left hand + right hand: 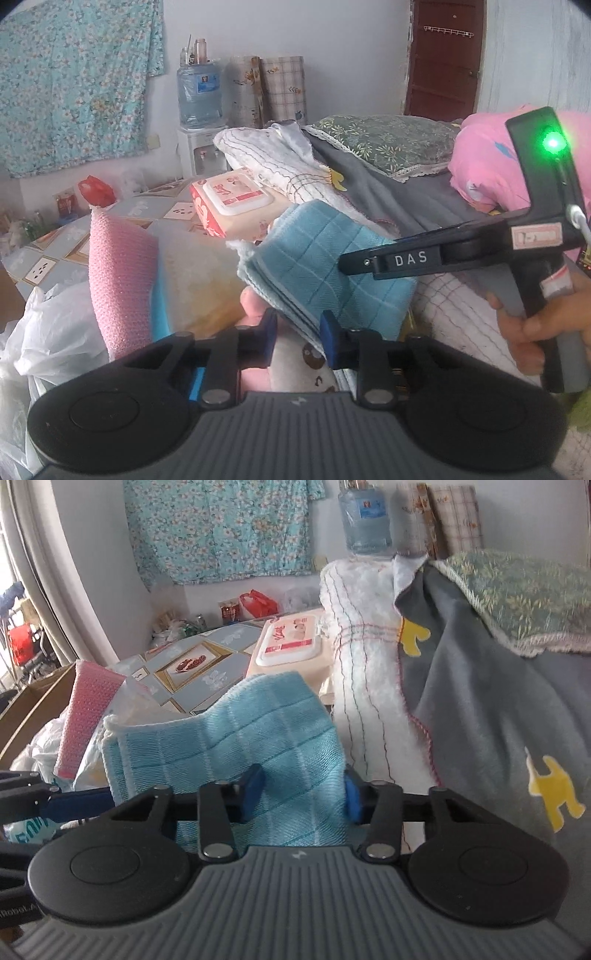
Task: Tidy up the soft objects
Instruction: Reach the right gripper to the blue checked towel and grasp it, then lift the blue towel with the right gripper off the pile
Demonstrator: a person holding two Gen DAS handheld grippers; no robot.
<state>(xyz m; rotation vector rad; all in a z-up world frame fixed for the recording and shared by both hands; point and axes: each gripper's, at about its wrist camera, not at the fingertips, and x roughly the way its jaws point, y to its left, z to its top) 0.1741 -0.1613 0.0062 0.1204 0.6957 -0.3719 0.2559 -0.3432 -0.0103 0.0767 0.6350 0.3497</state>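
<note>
A folded light-blue checked cloth [314, 251] [229, 746] hangs in the air between both grippers, above a pile of soft things. My left gripper [298, 332] is shut on its lower left edge, the folded layers running between the blue pads. My right gripper [301, 794] is shut on the cloth's other side, with fabric bunched across the whole gap. In the left wrist view the right gripper [354, 262] comes in from the right, held by a hand [524, 332], with its fingertip lying against the cloth. One finger [77, 804] of the left gripper shows at the left edge of the right wrist view.
A pink textured cloth [122, 280] stands left of the blue one, beside a white plastic bag [44, 332]. Behind lie a wet-wipes pack [236, 195], a white fleece blanket [365, 627], a grey blanket with yellow figures [480, 709], a green pillow [388, 142] and pink bedding [487, 162].
</note>
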